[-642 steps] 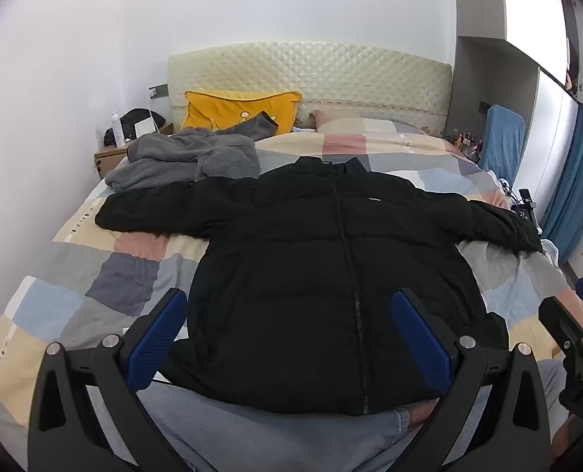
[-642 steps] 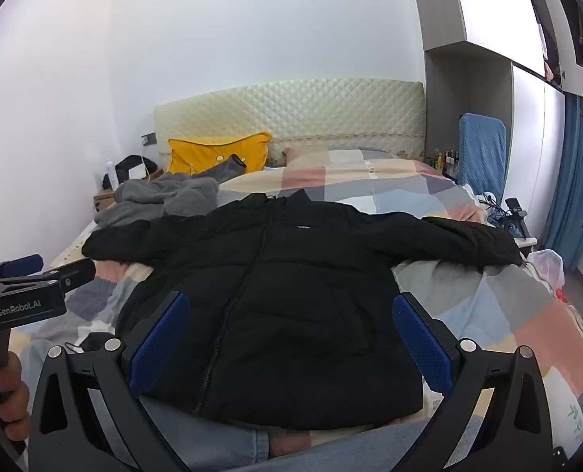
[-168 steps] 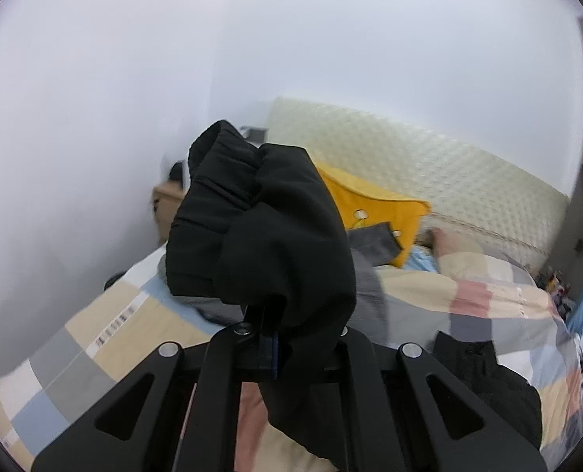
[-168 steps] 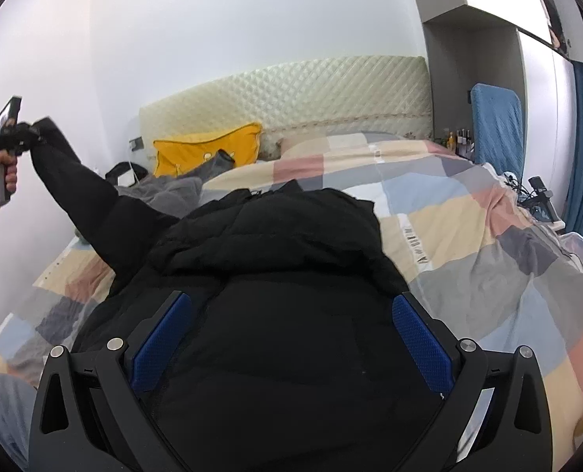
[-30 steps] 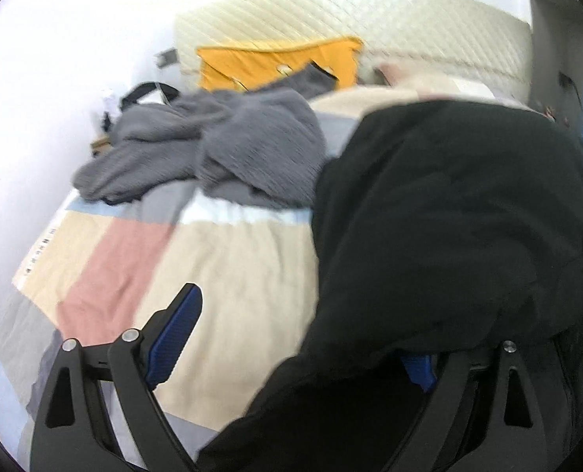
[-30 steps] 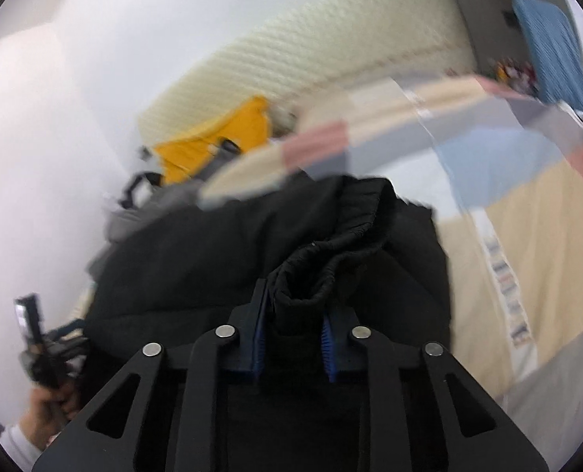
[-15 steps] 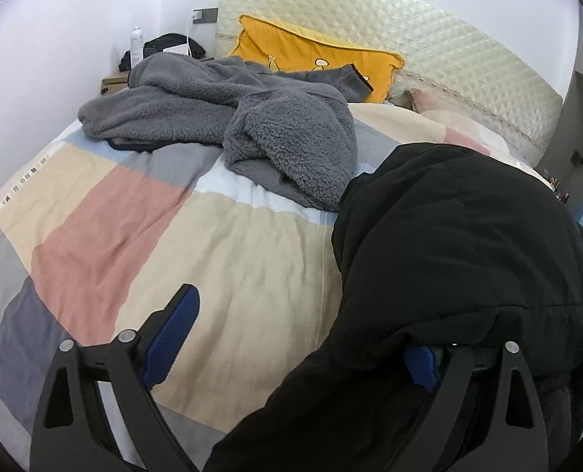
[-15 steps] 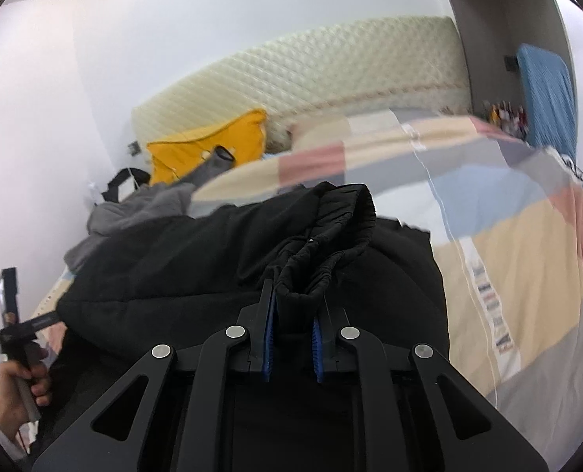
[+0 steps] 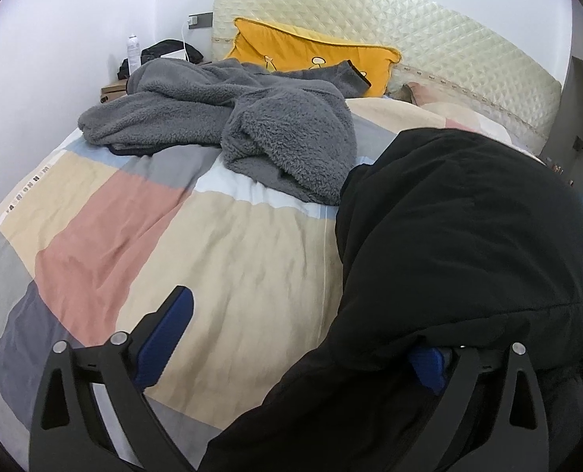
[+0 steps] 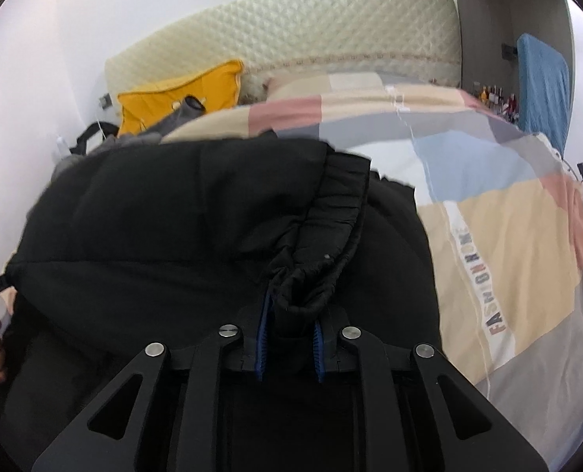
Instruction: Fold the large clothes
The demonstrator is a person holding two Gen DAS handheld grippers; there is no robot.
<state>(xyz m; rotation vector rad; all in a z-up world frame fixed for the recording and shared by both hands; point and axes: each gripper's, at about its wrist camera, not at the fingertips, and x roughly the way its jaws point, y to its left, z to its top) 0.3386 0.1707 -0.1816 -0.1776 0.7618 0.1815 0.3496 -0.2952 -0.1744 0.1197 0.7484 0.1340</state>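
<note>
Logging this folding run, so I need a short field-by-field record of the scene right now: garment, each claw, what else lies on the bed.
garment: black jacket, bunched on the patchwork duvet
right claw: shut on the jacket's elastic cuff
left claw: jaws opening, nothing pinched; jacket drapes over one finger
other items: grey fleece, yellow pillow

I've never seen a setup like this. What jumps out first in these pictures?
A bulky black puffer jacket fills the near side of the patchwork bed, and the right gripper is clamped on its elastic cuff. Behind it, a grey fleece garment lies crumpled near a bright yellow pillow against the quilted headboard.
</note>
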